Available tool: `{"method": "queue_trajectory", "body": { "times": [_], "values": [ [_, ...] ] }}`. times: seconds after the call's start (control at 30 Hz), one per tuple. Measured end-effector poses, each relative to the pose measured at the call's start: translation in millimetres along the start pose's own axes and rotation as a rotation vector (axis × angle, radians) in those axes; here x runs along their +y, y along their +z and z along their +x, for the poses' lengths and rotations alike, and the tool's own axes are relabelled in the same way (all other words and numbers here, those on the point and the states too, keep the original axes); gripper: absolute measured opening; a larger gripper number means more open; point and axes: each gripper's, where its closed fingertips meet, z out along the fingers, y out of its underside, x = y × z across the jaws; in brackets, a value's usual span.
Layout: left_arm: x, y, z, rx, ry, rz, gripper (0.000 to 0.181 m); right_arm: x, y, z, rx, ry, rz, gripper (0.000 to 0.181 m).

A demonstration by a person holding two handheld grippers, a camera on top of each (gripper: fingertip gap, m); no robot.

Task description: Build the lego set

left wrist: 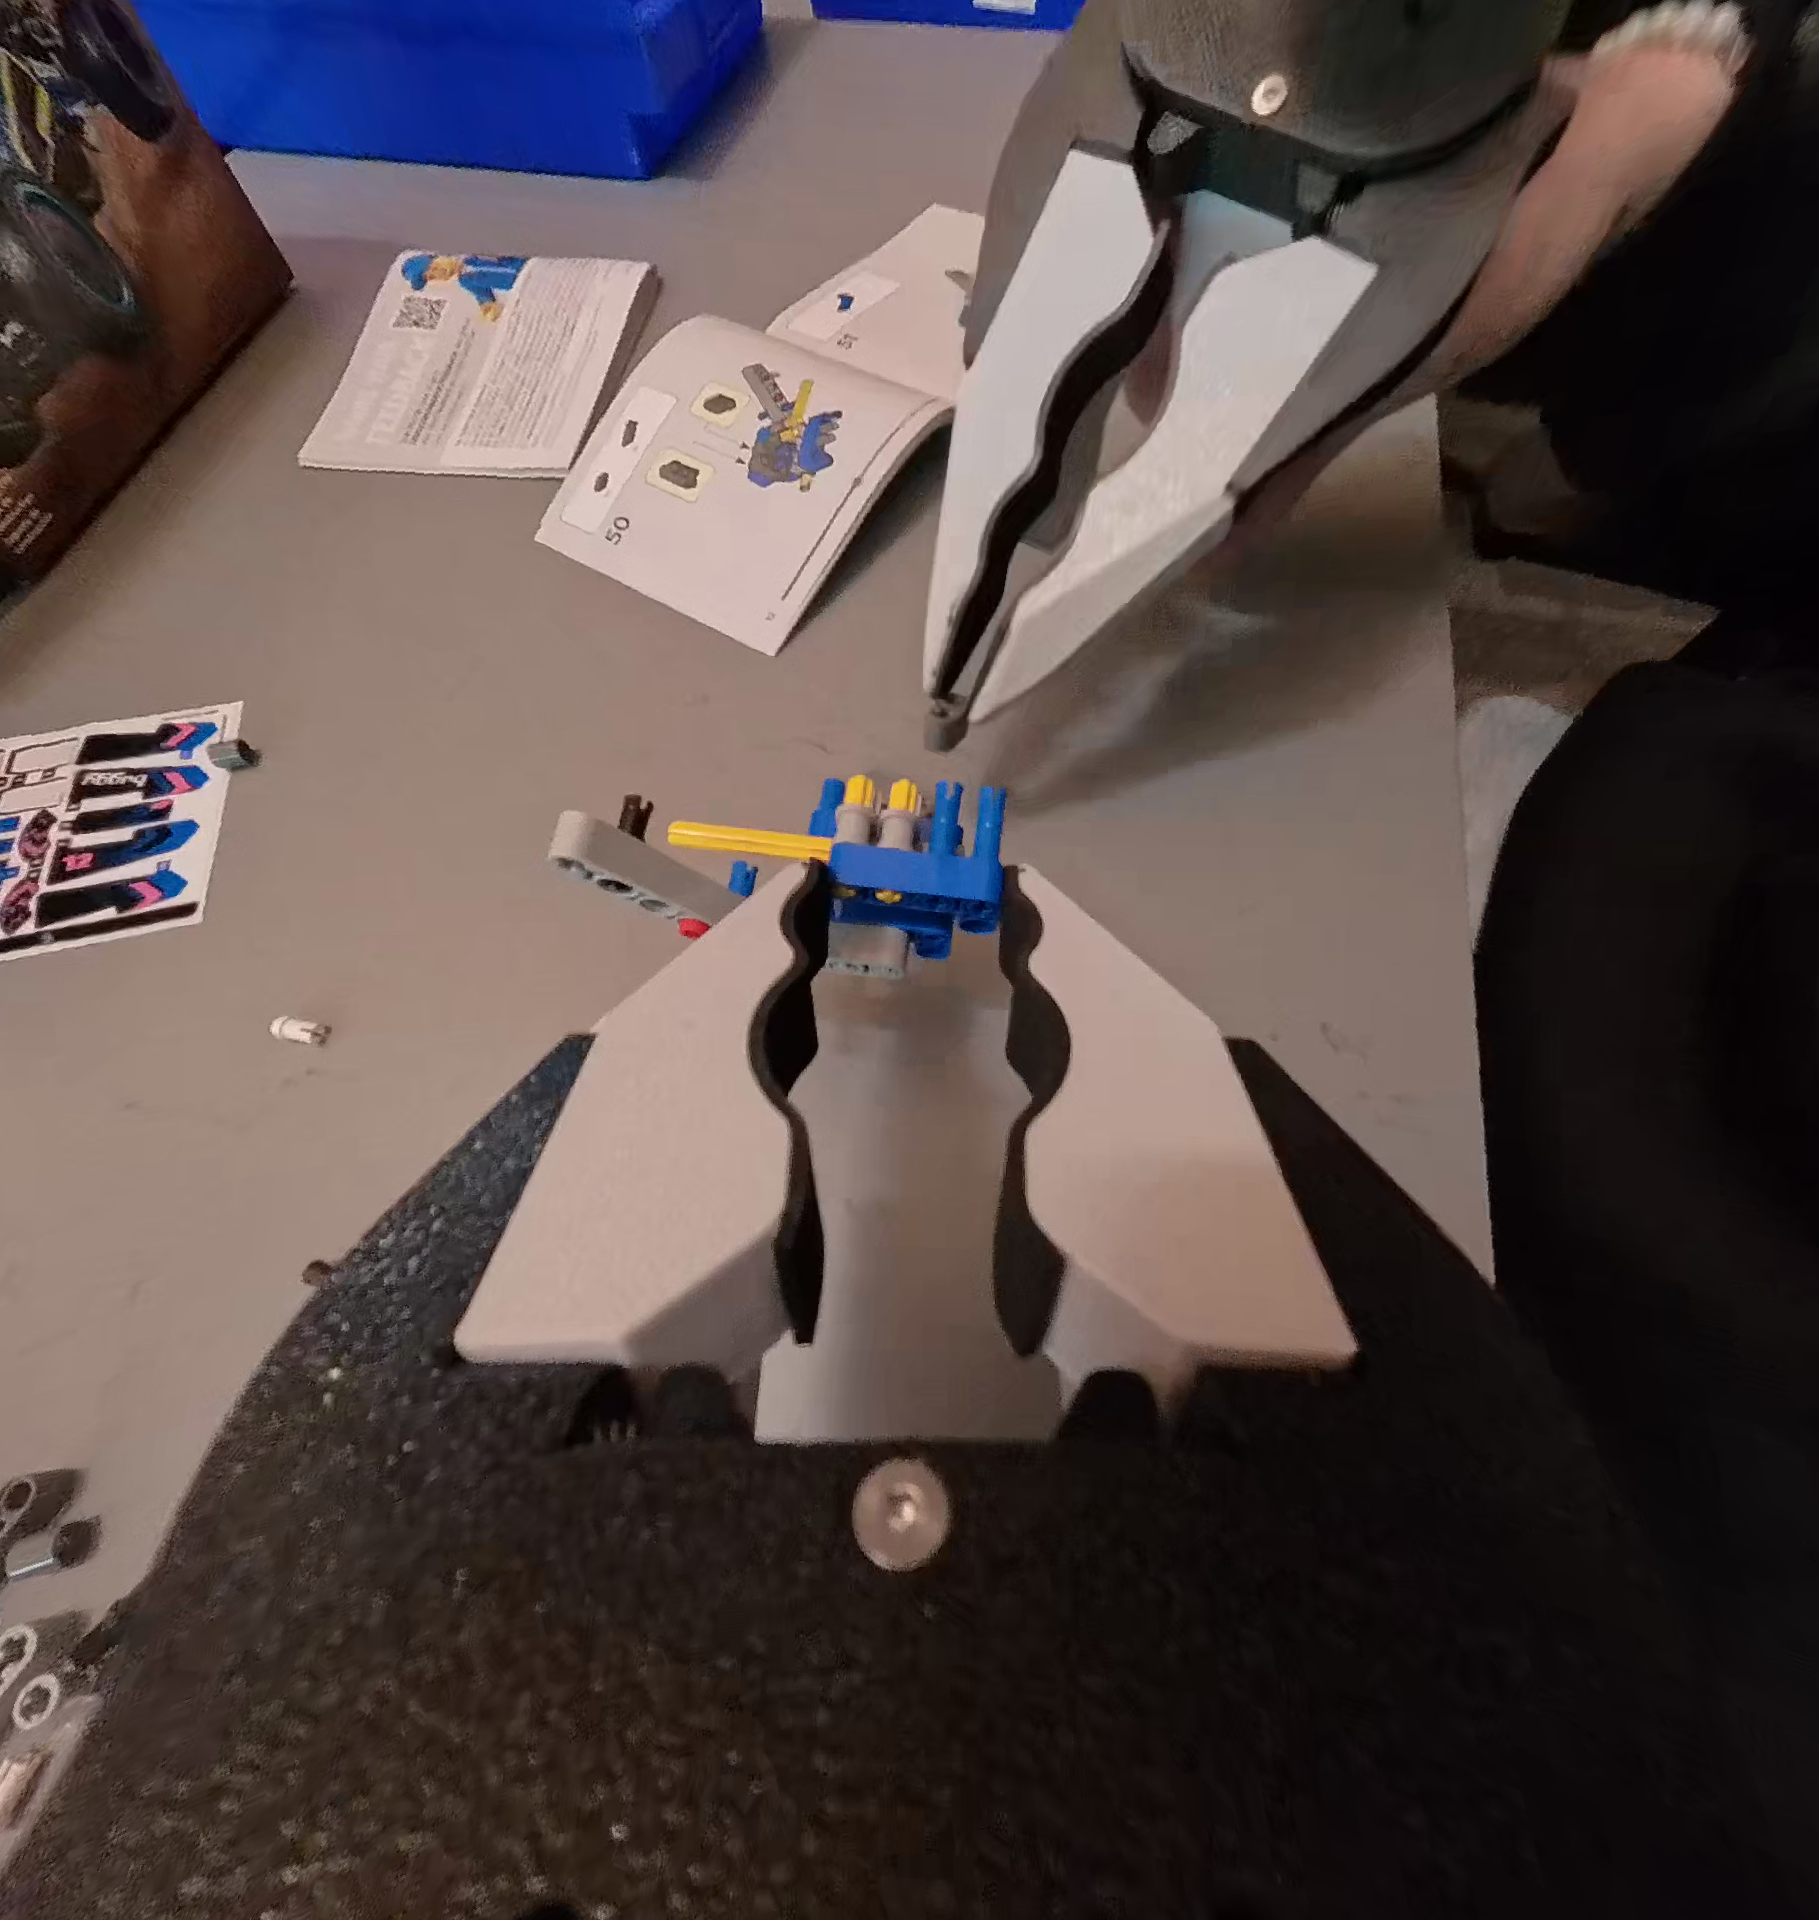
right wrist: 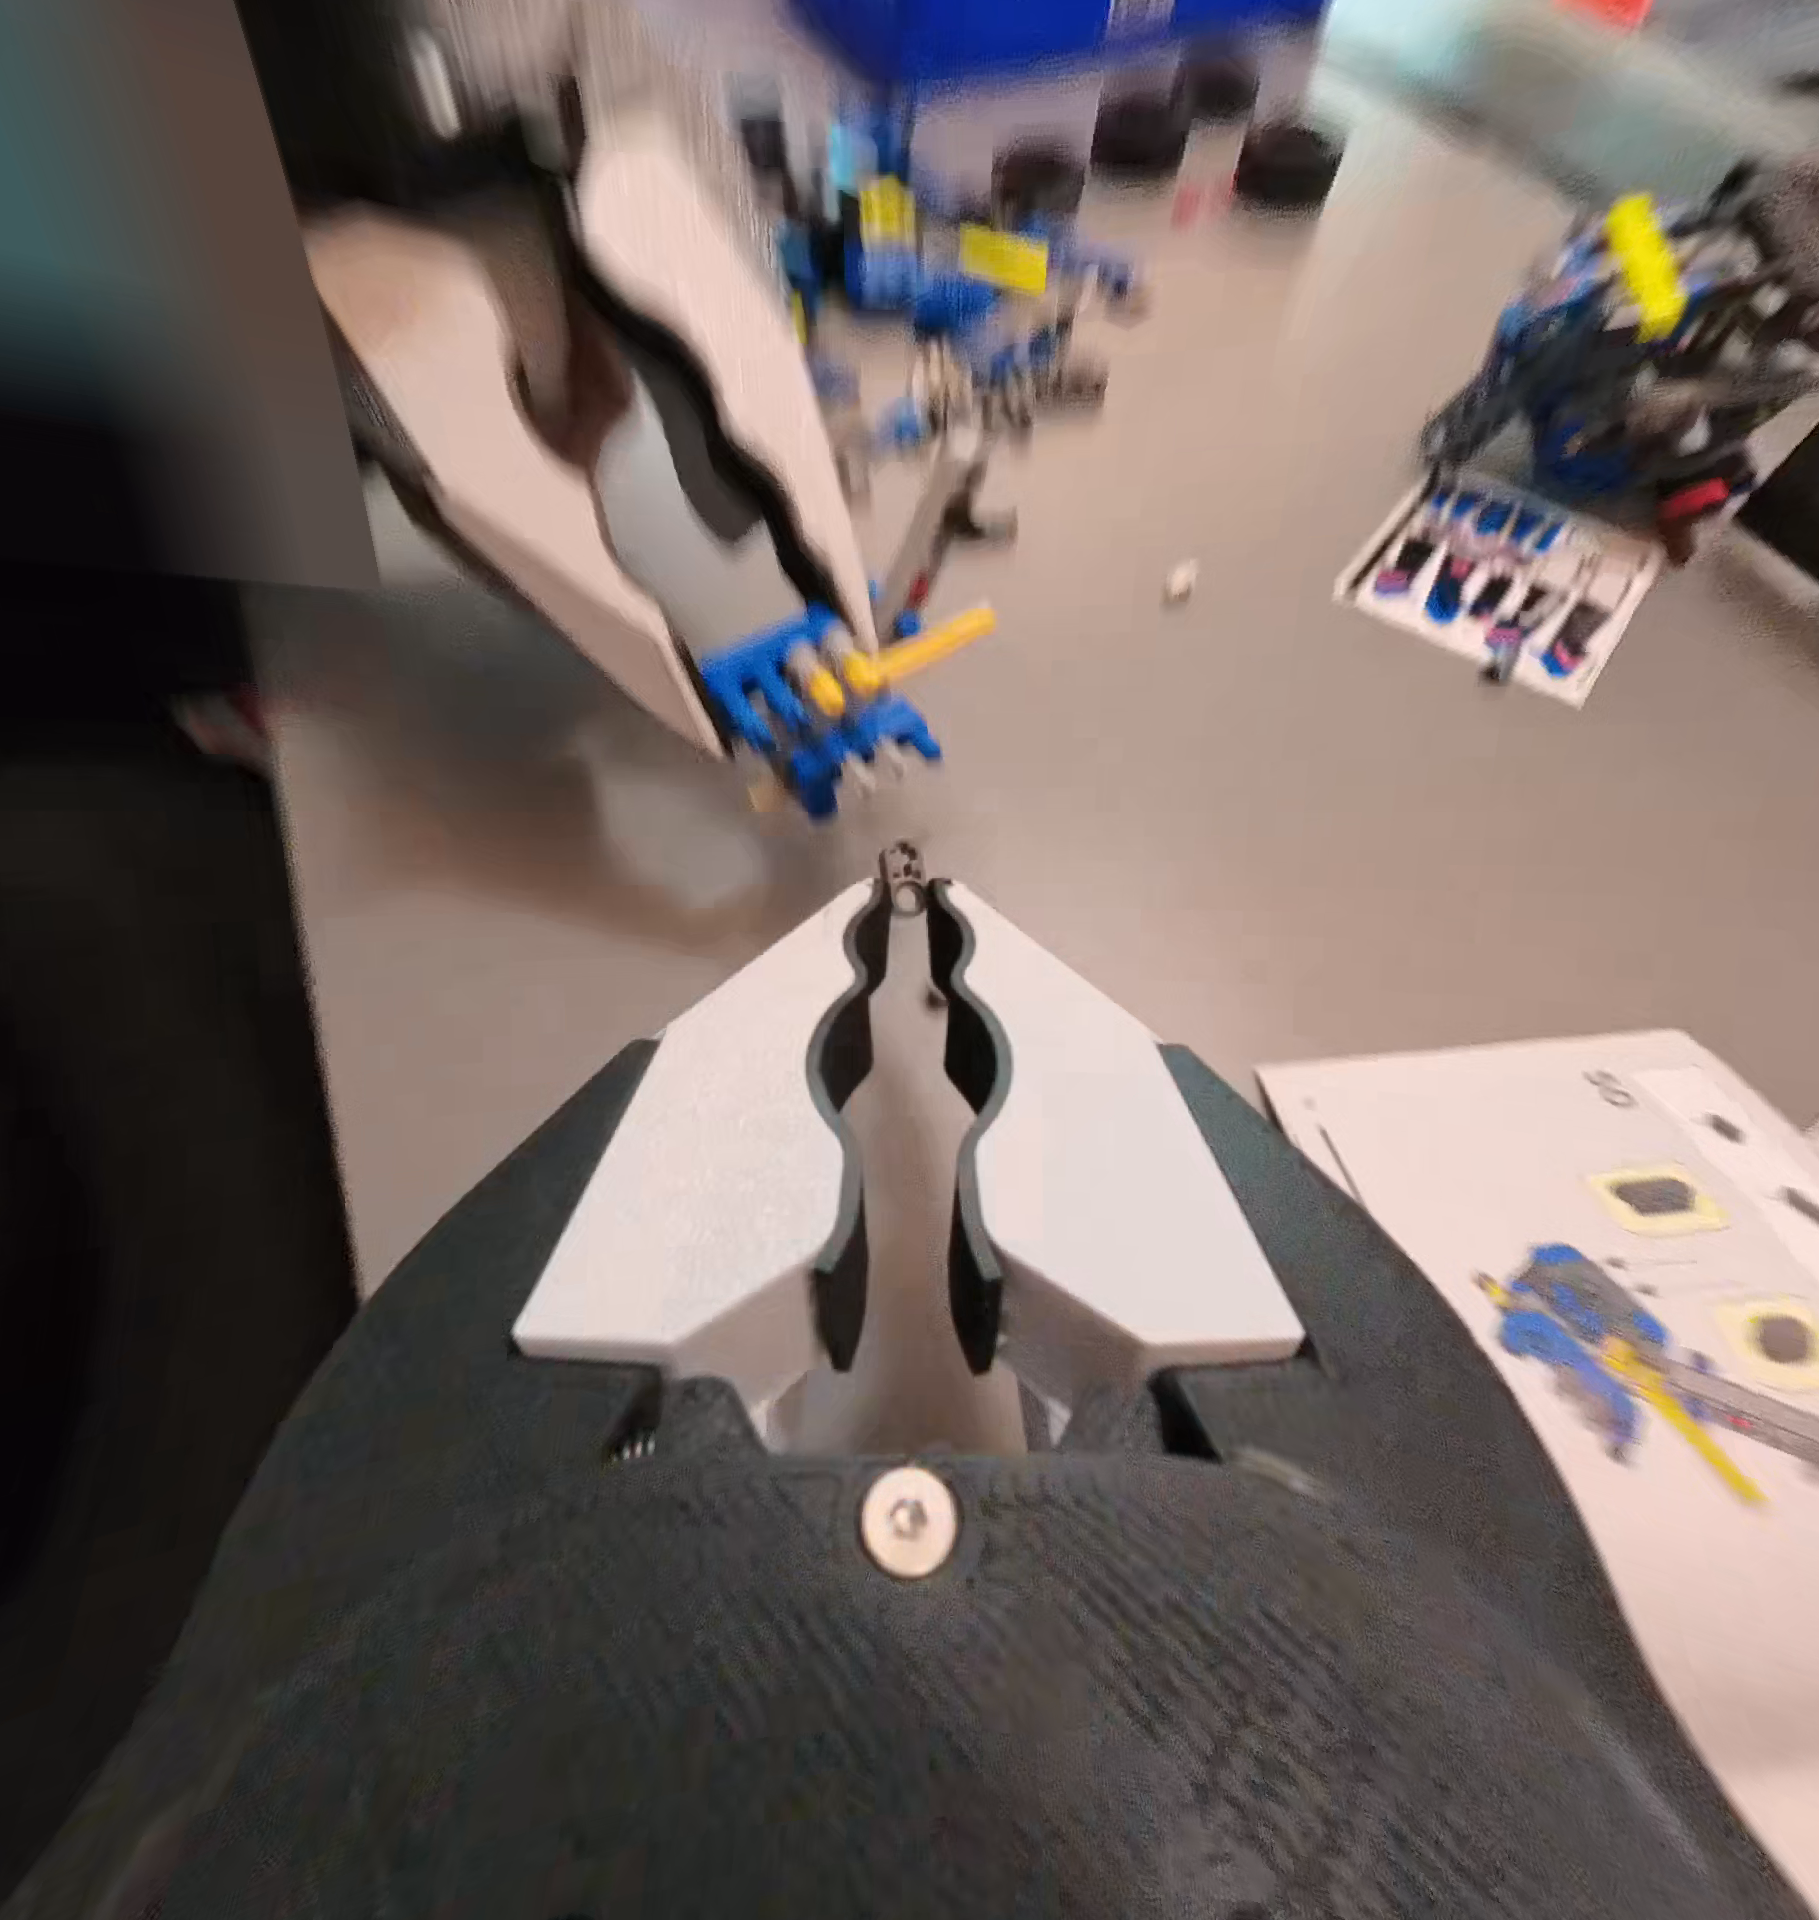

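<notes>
My left gripper [left wrist: 907, 896] is shut on a small blue, yellow and grey lego assembly [left wrist: 910, 862] with a yellow axle [left wrist: 744, 840] sticking out to its left, held low over the grey table [left wrist: 365, 1122]. The assembly also shows in the right wrist view [right wrist: 811, 696], between the left gripper's fingers [right wrist: 645, 623]. My right gripper [right wrist: 903, 891] is shut on a small dark lego piece [right wrist: 901, 871]. In the left wrist view the right gripper [left wrist: 949, 707] hangs just beyond the assembly, tip down, a short gap from it.
An open instruction booklet [left wrist: 739, 468] and a leaflet [left wrist: 489, 358] lie behind the assembly. A sticker sheet [left wrist: 74, 831] lies to the left, a grey beam [left wrist: 624, 873] beside the assembly. The set's box [left wrist: 63, 281] and a blue bin [left wrist: 458, 73] stand at the back. Loose dark parts [left wrist: 11, 1538] lie at front left. One gripper's finger ends stand about 5 cm off the other's.
</notes>
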Motion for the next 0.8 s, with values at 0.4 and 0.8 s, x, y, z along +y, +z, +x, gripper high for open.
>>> {"method": "queue_trajectory", "body": {
  "times": [0.4,0.8],
  "values": [
    [-38.0,-11.4,10.3,0.039,-0.129,0.175,0.03,-53.3,-21.2,-13.0,-0.27,0.412,0.569,0.005],
    [-38.1,-10.5,8.1,0.034,-0.188,0.185,0.03,-57.3,-18.0,-17.6,-0.328,0.465,0.595,0.005]
  ]
}}
